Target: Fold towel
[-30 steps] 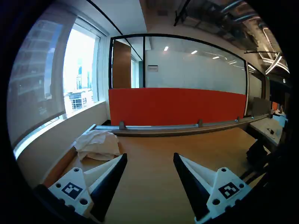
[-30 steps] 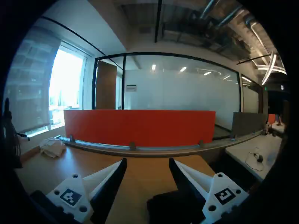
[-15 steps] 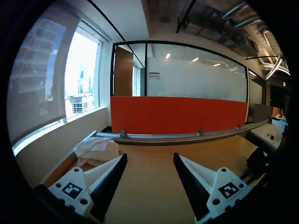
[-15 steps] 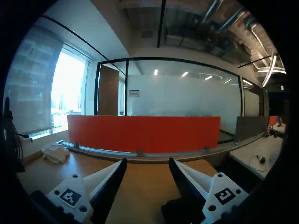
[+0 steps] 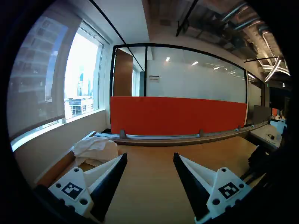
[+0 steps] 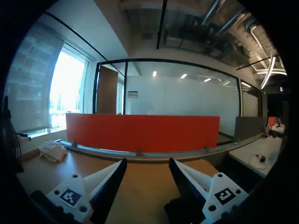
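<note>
Ahead-left of the left gripper, a crumpled white towel is heaped on the wooden desk, untouched, gripper fingers held spread with nothing between, right gripper likewise spread and empty, towel seen well off to its left, orange partition beyond.

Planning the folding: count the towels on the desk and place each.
1. A crumpled white towel lies at the desk's far left corner, near the window; others may lie outside view.

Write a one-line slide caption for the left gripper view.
Open left gripper hovers over a wooden desk, crumpled white towel ahead by the window, orange partition behind.
</note>
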`<act>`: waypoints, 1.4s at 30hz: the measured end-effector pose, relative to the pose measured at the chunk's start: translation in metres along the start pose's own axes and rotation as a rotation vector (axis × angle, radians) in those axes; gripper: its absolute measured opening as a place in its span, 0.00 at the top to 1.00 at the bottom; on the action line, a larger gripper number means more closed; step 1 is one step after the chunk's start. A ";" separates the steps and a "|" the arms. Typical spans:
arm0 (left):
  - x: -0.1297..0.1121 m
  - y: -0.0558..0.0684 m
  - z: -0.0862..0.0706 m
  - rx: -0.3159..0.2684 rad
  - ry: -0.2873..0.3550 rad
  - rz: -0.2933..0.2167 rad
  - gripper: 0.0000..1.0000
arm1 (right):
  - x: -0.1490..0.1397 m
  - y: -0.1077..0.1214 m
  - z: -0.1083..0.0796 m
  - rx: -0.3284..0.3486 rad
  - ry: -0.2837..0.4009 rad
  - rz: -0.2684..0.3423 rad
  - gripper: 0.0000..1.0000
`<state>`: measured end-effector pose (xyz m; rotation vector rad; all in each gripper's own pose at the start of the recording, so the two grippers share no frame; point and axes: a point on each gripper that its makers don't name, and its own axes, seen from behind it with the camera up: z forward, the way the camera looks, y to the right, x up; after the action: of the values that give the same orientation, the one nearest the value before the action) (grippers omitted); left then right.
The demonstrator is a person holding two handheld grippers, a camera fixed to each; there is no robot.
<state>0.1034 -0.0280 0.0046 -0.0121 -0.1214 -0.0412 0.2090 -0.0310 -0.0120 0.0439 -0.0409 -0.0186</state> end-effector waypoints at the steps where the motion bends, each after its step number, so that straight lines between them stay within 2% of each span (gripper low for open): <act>1: -0.005 0.000 0.001 -0.001 0.002 -0.001 0.09 | -0.004 -0.001 0.000 -0.001 0.002 0.003 0.13; 6: -0.028 0.004 0.005 -0.008 0.015 -0.013 0.09 | -0.028 -0.001 0.001 -0.008 0.009 0.008 0.13; 16: -0.090 0.010 0.016 -0.016 0.022 -0.008 0.09 | -0.089 -0.001 0.001 -0.006 0.010 -0.019 0.12; 25: -0.132 0.012 0.022 -0.021 0.023 0.011 0.09 | -0.121 -0.003 0.003 0.000 0.025 -0.022 0.12; 30: -0.144 0.011 0.024 -0.011 0.031 0.029 0.09 | -0.127 -0.004 0.005 0.006 0.031 -0.013 0.12; 42: -0.148 0.009 0.027 0.009 0.057 0.051 0.09 | -0.117 -0.005 0.011 0.025 0.009 0.000 0.12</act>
<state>-0.0462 -0.0125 0.0136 -0.0049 -0.0640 0.0095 0.0916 -0.0338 -0.0064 0.0686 -0.0319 -0.0175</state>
